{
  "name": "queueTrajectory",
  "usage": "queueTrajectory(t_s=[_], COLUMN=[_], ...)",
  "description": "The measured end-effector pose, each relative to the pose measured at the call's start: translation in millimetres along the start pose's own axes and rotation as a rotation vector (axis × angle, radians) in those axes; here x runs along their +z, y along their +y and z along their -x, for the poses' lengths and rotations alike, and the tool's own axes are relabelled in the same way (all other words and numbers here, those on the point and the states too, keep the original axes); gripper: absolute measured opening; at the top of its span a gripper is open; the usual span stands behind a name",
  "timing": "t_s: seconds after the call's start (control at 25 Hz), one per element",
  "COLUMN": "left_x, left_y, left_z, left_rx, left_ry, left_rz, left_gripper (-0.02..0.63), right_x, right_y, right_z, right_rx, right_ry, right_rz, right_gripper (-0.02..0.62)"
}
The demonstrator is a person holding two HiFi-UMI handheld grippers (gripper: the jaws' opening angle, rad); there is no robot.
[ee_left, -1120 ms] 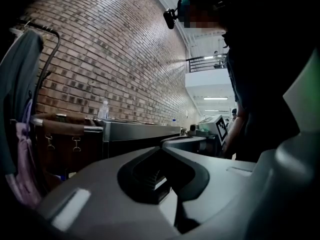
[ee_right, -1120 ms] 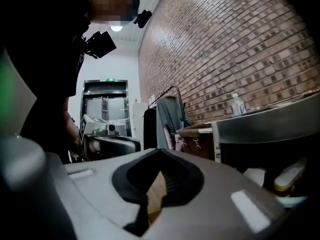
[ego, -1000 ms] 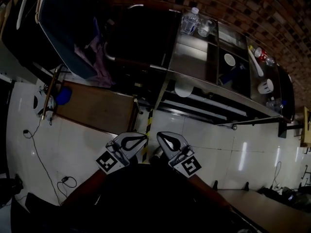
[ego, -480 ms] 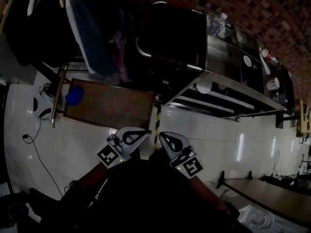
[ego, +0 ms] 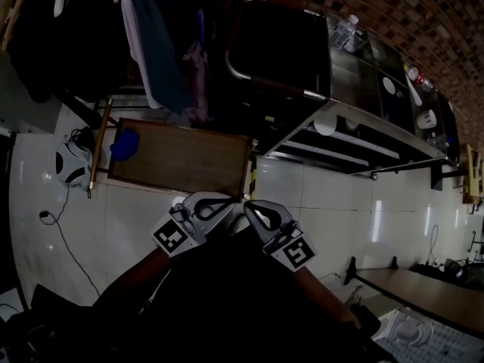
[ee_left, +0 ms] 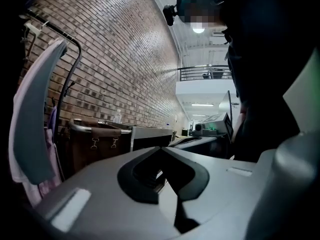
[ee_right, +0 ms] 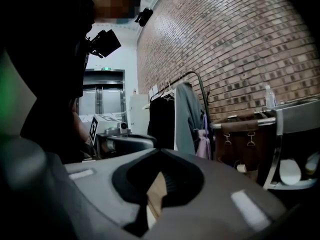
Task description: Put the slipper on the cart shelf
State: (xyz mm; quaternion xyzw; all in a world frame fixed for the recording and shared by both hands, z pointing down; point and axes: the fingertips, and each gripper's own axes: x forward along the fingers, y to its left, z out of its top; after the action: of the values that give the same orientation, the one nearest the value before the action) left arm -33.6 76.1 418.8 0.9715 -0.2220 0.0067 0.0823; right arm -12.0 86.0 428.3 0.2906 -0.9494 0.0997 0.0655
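1. Slipper (ego: 125, 144): judged to be the small blue item lying at the left end of a low wooden board (ego: 181, 161) on the pale floor; the head view is too dark to confirm its shape
2. The left gripper (ego: 224, 204) and the right gripper (ego: 248, 206) are held side by side close to the person's body, tips pointing forward; each gripper view shows its jaws pressed together with nothing between them
3. The slipper lies ahead of and to the left of both grippers, well apart from them, beyond the board's near edge; the left gripper is the nearer one, and neither gripper view shows the slipper
4. The cart (ego: 393, 132), a steel one with open shelves under its top, stands to the right and further off, well away from the slipper; garments (ego: 162, 51) hang behind the board
5. The step in hand looks like the reach toward the slipper, with nothing picked up yet
6. To do it well, the left gripper should probably spread its jaws before it arrives, come down from above, and close across a thin edge or strap rather than the flat sole
7. A slipper is likely soft and light, so a firm grip near its middle should keep it from drooping or swinging on the carry to the shelf
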Motion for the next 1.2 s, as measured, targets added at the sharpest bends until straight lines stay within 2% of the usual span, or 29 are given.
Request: queueTrajectory(t_s=[0.2, 0.6, 0.88, 1.08, 1.2], left_x=[4.3, 3.6, 3.3, 2.7, 0.2], left_y=[-16.3, -30.8, 2.0, 40.5, 58.1], left_z=[-7.9, -3.9, 29.4, 63.5, 84.3], left_rx=[0.007, 0.080, 0.134, 0.106, 0.063], left_ry=[0.003, 0.066, 0.056, 0.040, 0.042], left_rz=[-0.001, -0.026, -0.014, -0.007, -0.003], left_gripper=[0.003, 0.003, 0.003, 0.003, 0.003], right_x=[4.0, 6.4, 10.2, 13.1, 12.7], right_y=[-0.6, 7.6, 14.6, 23.6, 37.3], right_z=[10.6, 14.1, -16.3, -60.5, -89.8], right_rx=[0.022, 0.115, 0.104, 0.080, 0.060], right_ry=[-0.027, -0.058, -0.046, -0.028, -0.020], right_rz=[0.021, 0.032, 0.024, 0.030, 0.030], right_gripper=[0.000, 0.000, 0.000, 0.000, 0.000])
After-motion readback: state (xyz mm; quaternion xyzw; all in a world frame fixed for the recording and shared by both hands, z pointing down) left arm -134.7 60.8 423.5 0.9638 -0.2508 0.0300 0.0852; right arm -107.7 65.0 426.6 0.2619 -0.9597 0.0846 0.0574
